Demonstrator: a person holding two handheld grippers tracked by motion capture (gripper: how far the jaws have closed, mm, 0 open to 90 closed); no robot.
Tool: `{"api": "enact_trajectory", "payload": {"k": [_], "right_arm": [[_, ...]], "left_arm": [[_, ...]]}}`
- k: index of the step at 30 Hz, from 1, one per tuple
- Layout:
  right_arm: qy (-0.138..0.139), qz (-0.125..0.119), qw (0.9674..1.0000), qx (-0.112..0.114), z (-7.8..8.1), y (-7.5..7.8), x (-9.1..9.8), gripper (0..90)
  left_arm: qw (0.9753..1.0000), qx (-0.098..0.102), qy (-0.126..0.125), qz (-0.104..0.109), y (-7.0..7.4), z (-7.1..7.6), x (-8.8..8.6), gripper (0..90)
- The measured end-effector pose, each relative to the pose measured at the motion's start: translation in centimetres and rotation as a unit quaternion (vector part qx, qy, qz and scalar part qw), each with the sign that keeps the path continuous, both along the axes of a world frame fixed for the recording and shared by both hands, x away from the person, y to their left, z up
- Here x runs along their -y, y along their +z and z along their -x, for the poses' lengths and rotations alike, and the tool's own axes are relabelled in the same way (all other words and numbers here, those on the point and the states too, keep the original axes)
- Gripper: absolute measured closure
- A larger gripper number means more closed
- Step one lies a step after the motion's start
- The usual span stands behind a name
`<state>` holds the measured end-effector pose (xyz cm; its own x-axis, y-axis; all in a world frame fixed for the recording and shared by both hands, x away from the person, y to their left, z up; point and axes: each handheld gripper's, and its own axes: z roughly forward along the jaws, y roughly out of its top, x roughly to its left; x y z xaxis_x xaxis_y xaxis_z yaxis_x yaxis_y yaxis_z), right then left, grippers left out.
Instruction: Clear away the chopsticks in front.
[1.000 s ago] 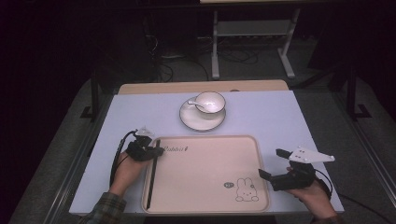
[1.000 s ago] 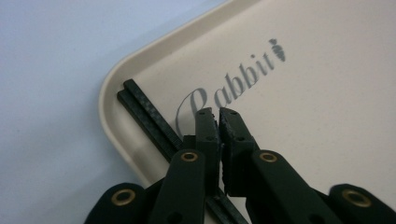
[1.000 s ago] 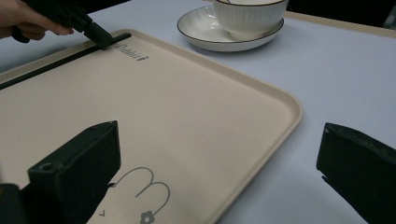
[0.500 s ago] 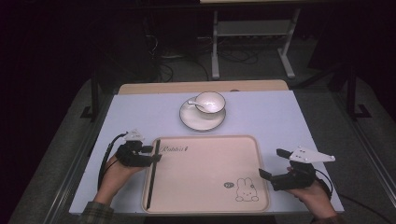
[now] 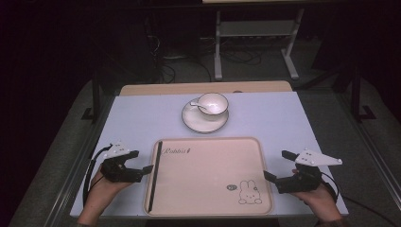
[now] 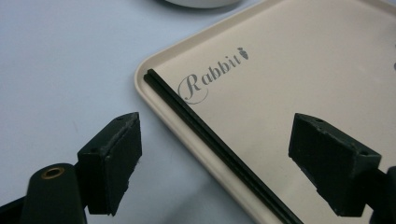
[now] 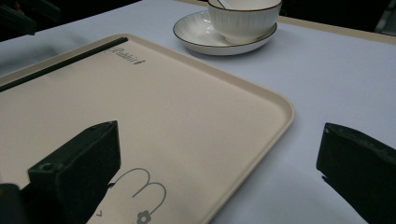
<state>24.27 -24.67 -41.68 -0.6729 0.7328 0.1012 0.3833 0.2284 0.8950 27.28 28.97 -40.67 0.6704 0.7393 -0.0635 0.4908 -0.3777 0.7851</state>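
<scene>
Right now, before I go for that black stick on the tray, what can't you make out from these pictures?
- Black stick: its near end runs off the bottom edge of the left claw view.
- Cup: its top is cut off by the upper edge of the right claw view.
- Spoon: its bowl end is hidden inside the cup in the high view.
- Small mark beside the rabbit drawing: too small to read in the high view.

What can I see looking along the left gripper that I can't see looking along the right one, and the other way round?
Left gripper view: the whole word Rabbit up close, with the black stick running between the open jaws. Right gripper view: the cup on its saucer and the rabbit drawing. Both: the beige tray, the black stick and the pale blue tabletop.
</scene>
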Motion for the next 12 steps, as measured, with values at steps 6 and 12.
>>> {"api": "enact_trajectory", "payload": {"k": [6,12], "right_arm": [[0.000,0.001,1.0000,0.000,0.0,0.0,0.0,0.0],[0.002,0.001,1.0000,0.003,0.0,0.0,0.0,0.0]], "left_arm": [[0.9999,0.009,0.006,0.005,-0.2,1.2,-0.9,15.5],[0.9999,0.009,0.007,0.004,-0.4,1.3,-1.1,15.5]]}}
